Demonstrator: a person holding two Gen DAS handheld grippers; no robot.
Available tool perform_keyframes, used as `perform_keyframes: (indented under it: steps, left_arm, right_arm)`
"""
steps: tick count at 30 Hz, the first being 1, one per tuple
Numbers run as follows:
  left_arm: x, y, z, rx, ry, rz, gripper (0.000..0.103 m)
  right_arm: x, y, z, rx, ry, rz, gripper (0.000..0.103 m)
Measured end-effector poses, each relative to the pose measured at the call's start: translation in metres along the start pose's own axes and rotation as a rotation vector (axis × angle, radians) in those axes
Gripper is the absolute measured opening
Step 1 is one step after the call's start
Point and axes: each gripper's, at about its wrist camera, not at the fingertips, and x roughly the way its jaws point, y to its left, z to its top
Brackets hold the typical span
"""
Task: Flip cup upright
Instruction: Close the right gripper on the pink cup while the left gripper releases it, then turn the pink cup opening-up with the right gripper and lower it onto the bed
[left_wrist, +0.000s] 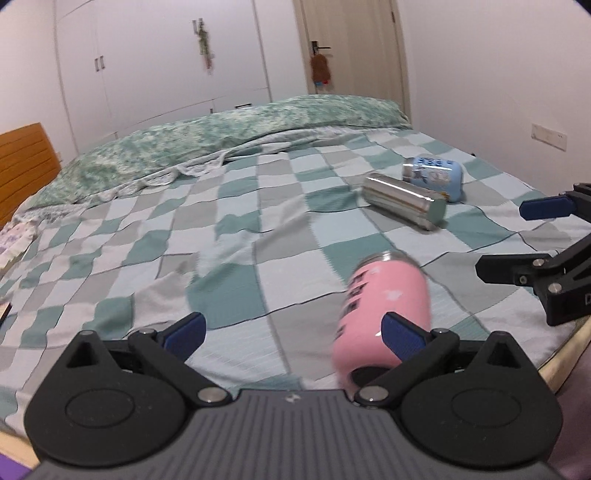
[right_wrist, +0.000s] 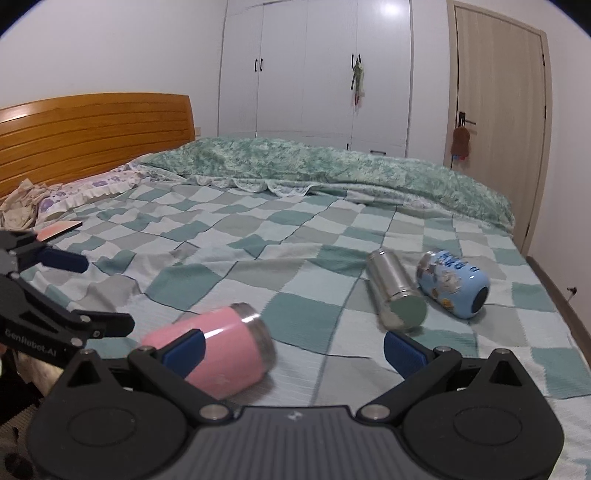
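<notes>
Three cups lie on their sides on the checked bedspread. A pink cup (left_wrist: 384, 314) (right_wrist: 218, 347) lies nearest, just ahead of my open left gripper (left_wrist: 291, 332), partly behind its right finger. A steel cup (left_wrist: 404, 201) (right_wrist: 395, 291) and a blue cartoon cup (left_wrist: 437, 177) (right_wrist: 452, 282) lie side by side farther off. My right gripper (right_wrist: 293, 349) is open and empty, with the pink cup behind its left finger and the steel cup just beyond its right finger. Each gripper shows at the edge of the other's view: the right one (left_wrist: 517, 240) and the left one (right_wrist: 107, 295).
A rumpled green quilt (right_wrist: 332, 166) lies across the far side of the bed. A wooden headboard (right_wrist: 92, 129) and pillows (right_wrist: 85, 192) are at the left. A small book (right_wrist: 59, 229) lies near the pillows. The bed edge (left_wrist: 565, 350) is close at the right.
</notes>
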Motion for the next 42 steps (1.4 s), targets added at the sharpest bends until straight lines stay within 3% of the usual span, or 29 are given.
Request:
perform_keyframes:
  steps: [9, 13, 18, 21, 27, 32, 36, 42]
  left_arm:
    - [0.002, 0.042, -0.025, -0.041, 0.001, 0.034, 0.103]
    - [0.009, 0.058, -0.033, -0.065, -0.004, 0.019, 0.103]
    - [0.022, 0.069, -0.038, -0.078, 0.009, 0.032, 0.103]
    - [0.028, 0.073, -0.041, -0.084, 0.018, 0.027, 0.103]
    - [0.032, 0.075, -0.047, -0.100, 0.019, 0.010, 0.103]
    - [0.033, 0.076, -0.052, -0.106, 0.022, -0.002, 0.103]
    - [0.033, 0.078, -0.053, -0.113, 0.022, -0.001, 0.103]
    - [0.033, 0.082, -0.054, -0.123, 0.022, 0.005, 0.103]
  right_arm:
    - [0.048, 0.042, 0.014, 0.144, 0.150, -0.017, 0.103]
    - [0.082, 0.048, 0.018, 0.274, 0.260, -0.048, 0.103]
    - [0.113, 0.053, 0.013, 0.360, 0.331, -0.071, 0.103]
    - [0.121, 0.062, 0.014, 0.299, 0.340, -0.060, 0.103]
    - [0.124, 0.076, 0.026, -0.041, 0.392, 0.088, 0.103]
    - [0.119, 0.088, 0.033, -0.225, 0.451, 0.162, 0.093]
    - [0.118, 0.090, 0.035, -0.204, 0.453, 0.149, 0.093]
    - [0.140, 0.072, 0.045, 0.025, 0.469, 0.131, 0.095]
